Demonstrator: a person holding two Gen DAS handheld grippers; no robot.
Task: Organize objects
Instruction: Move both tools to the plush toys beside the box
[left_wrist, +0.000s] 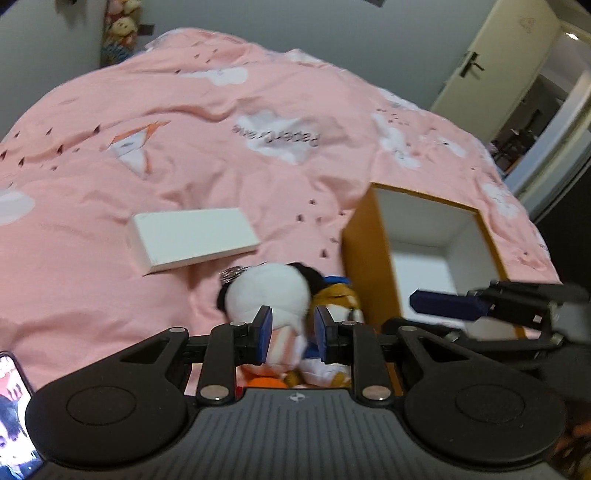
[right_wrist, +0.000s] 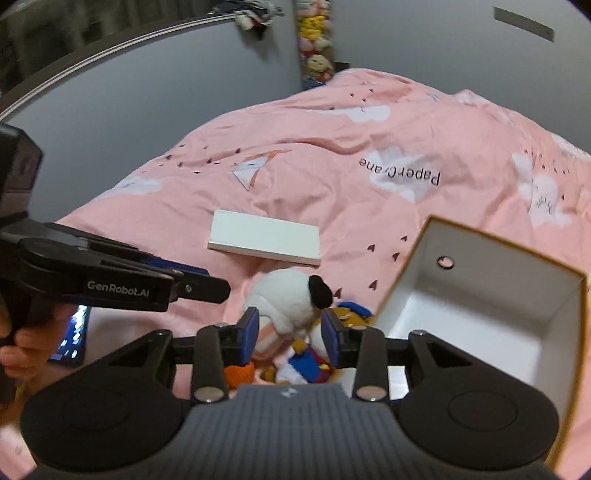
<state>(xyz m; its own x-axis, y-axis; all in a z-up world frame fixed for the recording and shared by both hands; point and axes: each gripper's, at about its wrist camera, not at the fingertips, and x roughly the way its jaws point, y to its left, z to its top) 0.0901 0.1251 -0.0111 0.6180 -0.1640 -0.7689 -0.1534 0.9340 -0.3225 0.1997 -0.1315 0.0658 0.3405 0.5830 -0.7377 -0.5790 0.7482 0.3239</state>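
Observation:
A white panda plush (left_wrist: 266, 295) (right_wrist: 288, 299) lies on the pink bed next to a duck plush in a blue sailor suit (left_wrist: 334, 299) (right_wrist: 314, 360). An orange box with a white inside (left_wrist: 417, 240) (right_wrist: 480, 295) stands open at the right. A flat white box (left_wrist: 192, 236) (right_wrist: 264, 242) lies further back. My left gripper (left_wrist: 291, 330) is open, its fingers straddling the two plush toys. My right gripper (right_wrist: 291, 332) is open over the same toys. The left gripper also shows in the right wrist view (right_wrist: 207, 286), and the right one in the left wrist view (left_wrist: 443, 304).
A lit phone (left_wrist: 13, 413) (right_wrist: 72, 332) lies on the bed at the near left. Plush toys (right_wrist: 314, 37) hang on the grey wall behind the bed. An open door (left_wrist: 491, 70) is at the far right. The pink quilt (left_wrist: 221, 129) is rumpled.

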